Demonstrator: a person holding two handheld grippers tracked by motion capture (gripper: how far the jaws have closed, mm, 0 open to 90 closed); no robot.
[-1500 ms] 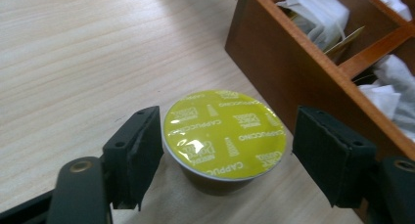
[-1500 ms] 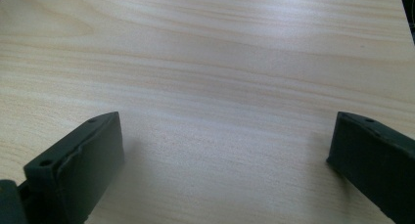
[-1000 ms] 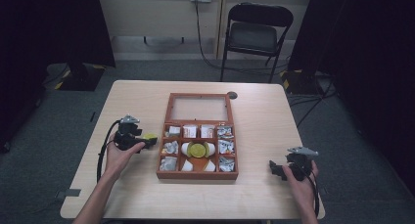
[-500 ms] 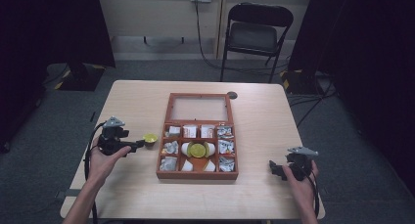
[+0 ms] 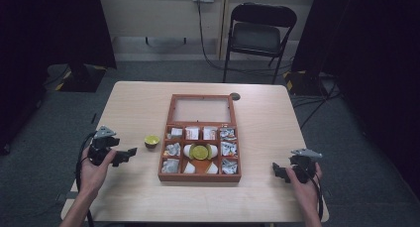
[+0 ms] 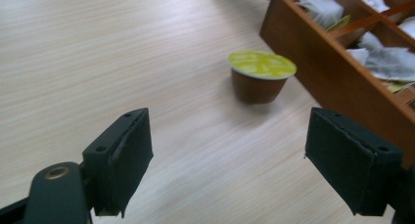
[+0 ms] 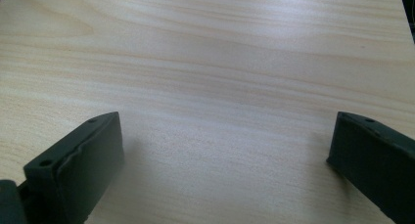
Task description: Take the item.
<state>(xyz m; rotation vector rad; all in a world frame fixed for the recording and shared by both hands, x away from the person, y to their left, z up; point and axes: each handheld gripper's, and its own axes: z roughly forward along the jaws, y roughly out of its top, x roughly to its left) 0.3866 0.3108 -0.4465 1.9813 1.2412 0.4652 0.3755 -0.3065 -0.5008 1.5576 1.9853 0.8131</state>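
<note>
The pod (image 6: 262,75) stands upright on the table (image 6: 122,62), ahead of the left gripper (image 6: 227,170) and clear of its wide, empty jaws, just beside the box (image 6: 337,87). The right gripper (image 7: 225,170) rests over bare wood, jaws wide and empty.
</note>
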